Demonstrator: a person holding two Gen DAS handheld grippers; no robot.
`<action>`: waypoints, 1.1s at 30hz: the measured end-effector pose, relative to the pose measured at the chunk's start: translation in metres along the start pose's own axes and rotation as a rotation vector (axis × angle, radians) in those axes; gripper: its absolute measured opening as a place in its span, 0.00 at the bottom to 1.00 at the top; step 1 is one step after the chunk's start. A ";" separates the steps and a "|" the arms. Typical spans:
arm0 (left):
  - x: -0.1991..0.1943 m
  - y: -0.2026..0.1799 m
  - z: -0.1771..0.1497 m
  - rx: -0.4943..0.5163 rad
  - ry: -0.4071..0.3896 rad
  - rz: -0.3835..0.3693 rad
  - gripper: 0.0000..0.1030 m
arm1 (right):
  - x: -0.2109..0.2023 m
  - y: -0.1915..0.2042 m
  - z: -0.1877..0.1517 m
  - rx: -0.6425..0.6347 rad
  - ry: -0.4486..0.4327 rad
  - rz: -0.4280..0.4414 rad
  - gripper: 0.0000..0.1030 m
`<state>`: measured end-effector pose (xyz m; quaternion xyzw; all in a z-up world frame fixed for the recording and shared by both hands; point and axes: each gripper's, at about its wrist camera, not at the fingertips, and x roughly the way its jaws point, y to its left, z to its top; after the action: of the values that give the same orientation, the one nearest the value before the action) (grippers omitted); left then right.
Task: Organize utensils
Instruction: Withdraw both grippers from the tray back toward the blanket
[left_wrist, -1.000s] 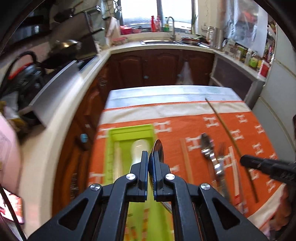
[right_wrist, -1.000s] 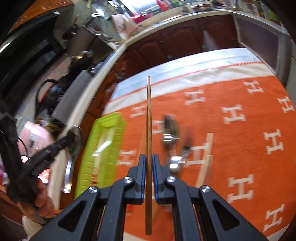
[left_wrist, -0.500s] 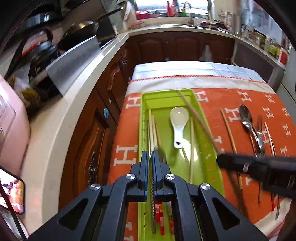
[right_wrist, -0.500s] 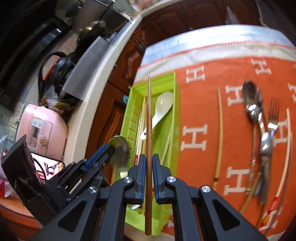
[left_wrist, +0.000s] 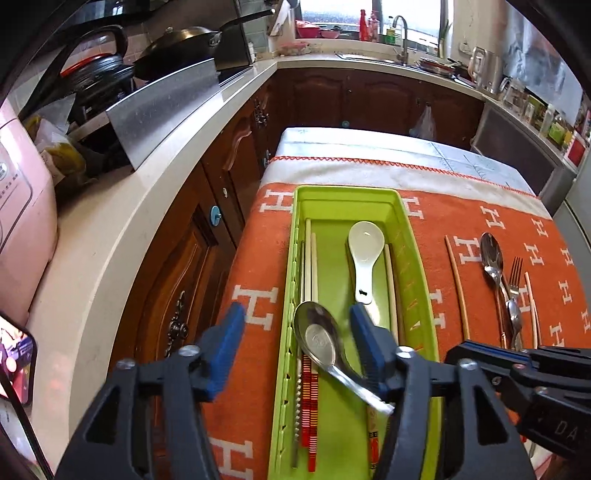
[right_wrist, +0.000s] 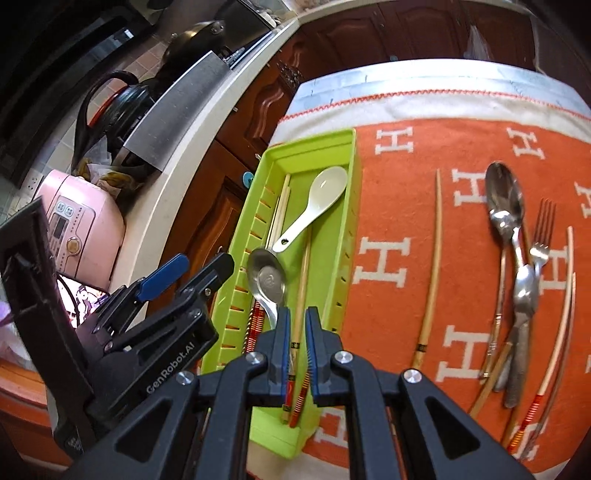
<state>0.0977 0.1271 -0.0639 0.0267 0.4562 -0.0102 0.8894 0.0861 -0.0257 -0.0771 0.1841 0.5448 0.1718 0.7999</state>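
Utensils lie in two groups on the orange blanket (left_wrist: 461, 221) with white H marks that covers the surface. A lime-green tray (left_wrist: 413, 258) at the centre of the left wrist view holds a white ceramic spoon (left_wrist: 364, 254), pale chopsticks (left_wrist: 310, 258) along its left wall and red-banded chopsticks (left_wrist: 309, 391) at its near end. A steel spoon (left_wrist: 319, 339) lies in the tray, bowl up, its handle running toward the lower right. The left hand-held gripper (left_wrist: 295, 347) stands over it with its blue-padded jaws apart — they have just been opening, and the spoon sits between them without either pad pressing it.

In the right wrist view, the right hand-held gripper (right_wrist: 297, 343) is at lower centre above the tray's near end, jaws nearly together and clamped on a bamboo chopstick (right_wrist: 303, 269) that runs up the frame into the tray beside the white spoon's handle.

To the right on the blanket lie a lone chopstick (right_wrist: 432, 266), two steel spoons (right_wrist: 506, 199), a fork (right_wrist: 543, 232) and more chopsticks (right_wrist: 565, 295) — well apart from the tray.
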 end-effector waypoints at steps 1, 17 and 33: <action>-0.003 -0.001 0.000 -0.004 -0.003 -0.011 0.61 | -0.004 0.000 0.000 -0.009 -0.010 -0.005 0.08; -0.052 -0.069 0.000 0.105 -0.046 -0.142 0.61 | -0.089 -0.037 -0.016 -0.158 -0.207 -0.147 0.08; -0.018 -0.142 -0.018 0.200 0.068 -0.169 0.55 | -0.123 -0.127 -0.040 -0.059 -0.231 -0.247 0.08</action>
<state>0.0667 -0.0142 -0.0646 0.0770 0.4832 -0.1297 0.8624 0.0157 -0.1911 -0.0522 0.1105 0.4624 0.0659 0.8773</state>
